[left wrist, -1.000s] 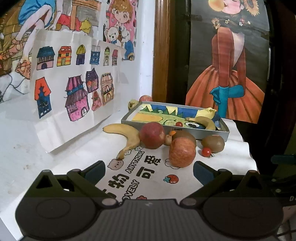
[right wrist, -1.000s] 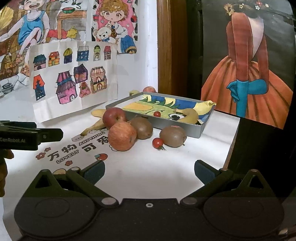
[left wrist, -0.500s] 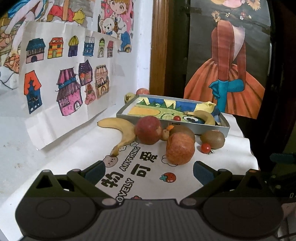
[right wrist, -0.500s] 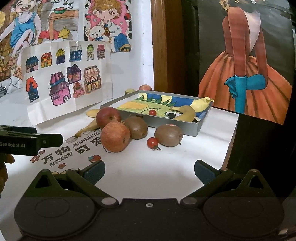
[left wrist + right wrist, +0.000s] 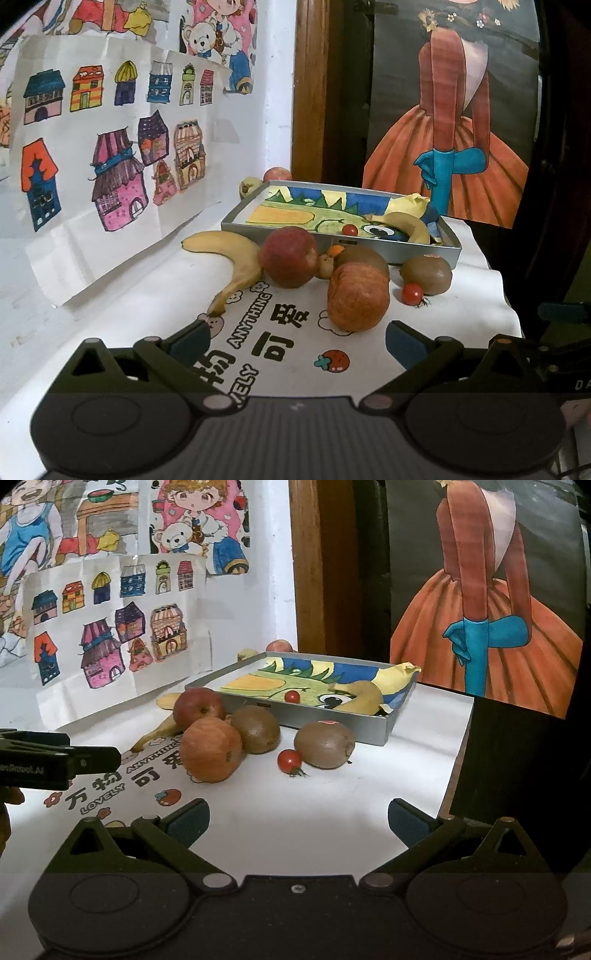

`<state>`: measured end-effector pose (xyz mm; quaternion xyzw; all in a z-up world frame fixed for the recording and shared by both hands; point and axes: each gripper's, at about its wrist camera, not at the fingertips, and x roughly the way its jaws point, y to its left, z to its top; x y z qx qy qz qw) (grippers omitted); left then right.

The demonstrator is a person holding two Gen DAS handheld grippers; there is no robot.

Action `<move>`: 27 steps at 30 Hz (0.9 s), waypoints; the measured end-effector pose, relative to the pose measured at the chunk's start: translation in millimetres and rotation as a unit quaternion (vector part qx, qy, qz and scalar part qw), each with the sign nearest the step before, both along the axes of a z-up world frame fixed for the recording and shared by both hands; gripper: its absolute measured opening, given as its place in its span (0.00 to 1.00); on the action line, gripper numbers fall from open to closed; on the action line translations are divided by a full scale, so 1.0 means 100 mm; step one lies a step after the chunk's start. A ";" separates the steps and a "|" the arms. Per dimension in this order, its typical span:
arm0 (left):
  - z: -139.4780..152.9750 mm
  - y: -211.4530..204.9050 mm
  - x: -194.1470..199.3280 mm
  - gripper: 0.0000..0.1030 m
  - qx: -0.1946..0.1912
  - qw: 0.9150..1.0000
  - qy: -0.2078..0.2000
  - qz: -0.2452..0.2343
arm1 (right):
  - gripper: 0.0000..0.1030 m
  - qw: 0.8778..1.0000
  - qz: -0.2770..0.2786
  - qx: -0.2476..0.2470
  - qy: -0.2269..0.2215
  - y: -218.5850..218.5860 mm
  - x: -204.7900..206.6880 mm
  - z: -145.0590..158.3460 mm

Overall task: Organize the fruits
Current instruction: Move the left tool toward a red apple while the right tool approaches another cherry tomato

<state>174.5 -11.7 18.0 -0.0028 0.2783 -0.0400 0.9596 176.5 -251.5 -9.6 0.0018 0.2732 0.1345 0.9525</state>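
grey tray (image 5: 373,731), red tomato (image 5: 290,760), brown kiwi (image 5: 325,744)

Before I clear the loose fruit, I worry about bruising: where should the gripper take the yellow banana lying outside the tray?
Grip the yellow banana across its thick middle, coming from the wall side; the red apple crowds its inner curve.

White worktop (image 5: 369,805) with printed lettering (image 5: 269,332) ahead of claw. Sheet of house drawings (image 5: 110,155) on wall, ahead-left. Cartoon posters (image 5: 199,520) above it. Painting of orange-gowned figure (image 5: 487,602) ahead-right, wooden post (image 5: 314,85) between.
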 end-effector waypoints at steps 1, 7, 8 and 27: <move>0.00 0.00 0.01 1.00 -0.001 1.000 0.000 -0.001 | 0.99 1.000 0.000 0.000 0.001 0.00 0.02 -0.01; -0.04 -0.02 0.12 1.00 -0.004 1.000 0.002 -0.003 | 0.99 1.000 -0.003 -0.001 0.003 -0.02 0.13 -0.04; -0.04 -0.02 0.15 1.00 -0.006 1.000 0.002 -0.004 | 0.99 1.000 -0.004 -0.002 0.002 -0.03 0.14 -0.04; -0.23 -0.23 0.74 1.00 0.001 0.998 0.018 -0.057 | 0.95 0.996 0.092 -0.008 0.020 0.03 0.79 -0.25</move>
